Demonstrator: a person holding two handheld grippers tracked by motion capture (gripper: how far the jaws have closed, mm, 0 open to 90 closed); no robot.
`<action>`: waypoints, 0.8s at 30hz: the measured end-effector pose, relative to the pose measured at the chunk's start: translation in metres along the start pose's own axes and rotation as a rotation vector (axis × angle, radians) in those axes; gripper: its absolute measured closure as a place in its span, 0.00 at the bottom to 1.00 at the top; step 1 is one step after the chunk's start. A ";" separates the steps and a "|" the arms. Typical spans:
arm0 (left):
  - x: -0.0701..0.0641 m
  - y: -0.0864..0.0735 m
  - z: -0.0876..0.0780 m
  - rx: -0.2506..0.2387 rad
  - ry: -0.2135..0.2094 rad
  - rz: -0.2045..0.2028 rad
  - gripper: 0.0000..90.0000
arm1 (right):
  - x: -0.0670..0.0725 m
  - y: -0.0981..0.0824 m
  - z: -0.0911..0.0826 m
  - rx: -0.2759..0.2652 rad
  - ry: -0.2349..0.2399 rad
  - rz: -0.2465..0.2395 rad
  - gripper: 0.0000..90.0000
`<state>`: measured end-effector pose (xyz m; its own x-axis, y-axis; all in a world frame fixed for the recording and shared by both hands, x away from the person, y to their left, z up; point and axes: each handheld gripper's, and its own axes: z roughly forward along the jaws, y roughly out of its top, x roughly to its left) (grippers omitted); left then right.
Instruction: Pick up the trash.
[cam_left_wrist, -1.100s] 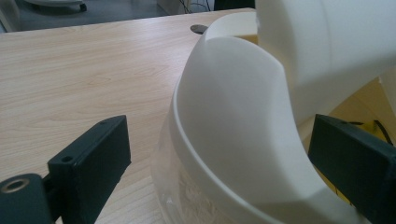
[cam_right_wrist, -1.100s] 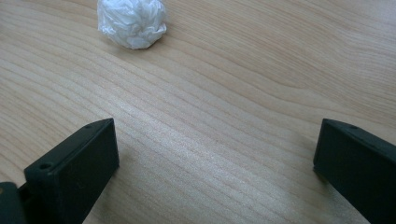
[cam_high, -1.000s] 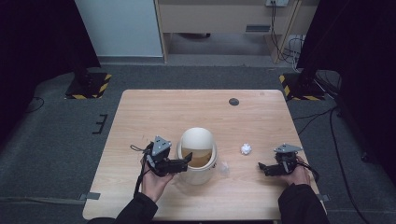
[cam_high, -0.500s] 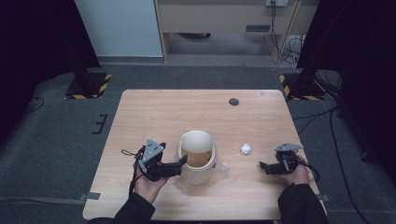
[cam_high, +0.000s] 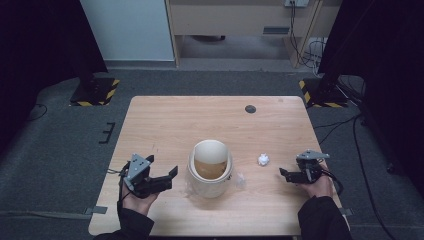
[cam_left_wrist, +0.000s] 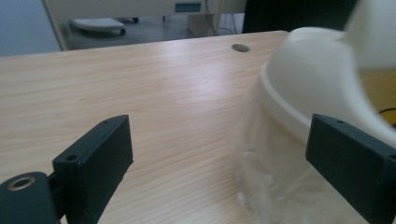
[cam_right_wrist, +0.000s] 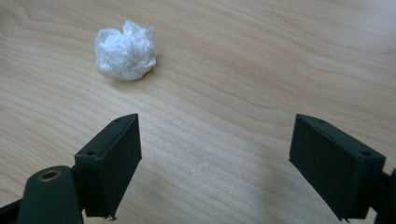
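My high view looks forward and down from above the near edge of the desk (cam_high: 165, 125), far enough back to take in the whole top and the floor around it. My left gripper view sits low and close, facing across the desk past the cream container (cam_left_wrist: 317, 79), which the high view shares (cam_high: 210, 170). My right gripper view looks steeply down, close to the crumpled white wad (cam_right_wrist: 125, 50), also shared (cam_high: 263, 160).

No words, labels, brands or numbers can be read anywhere. The yellow-and-black striped bases (cam_high: 95, 91) on the floor, far left and far right, perhaps serve as warning markings, but carry no lettering.
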<state>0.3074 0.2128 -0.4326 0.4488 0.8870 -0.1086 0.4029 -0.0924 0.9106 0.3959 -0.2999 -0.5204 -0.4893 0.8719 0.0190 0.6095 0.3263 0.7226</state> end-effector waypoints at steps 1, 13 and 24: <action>0.010 -0.005 -0.001 0.009 0.018 -0.016 0.08 | 0.000 0.001 -0.001 -0.011 -0.004 0.004 0.19; 0.044 -0.022 0.013 0.096 0.077 -0.009 0.09 | 0.007 0.014 -0.009 -0.076 0.005 -0.011 0.22; 0.051 -0.029 0.028 0.190 0.093 0.011 0.09 | 0.019 0.029 -0.013 -0.113 0.043 -0.050 0.22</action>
<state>0.3405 0.2483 -0.4759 0.3816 0.9228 -0.0536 0.5457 -0.1781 0.8189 0.3957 -0.2788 -0.4899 -0.5447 0.8386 0.0091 0.5109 0.3233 0.7965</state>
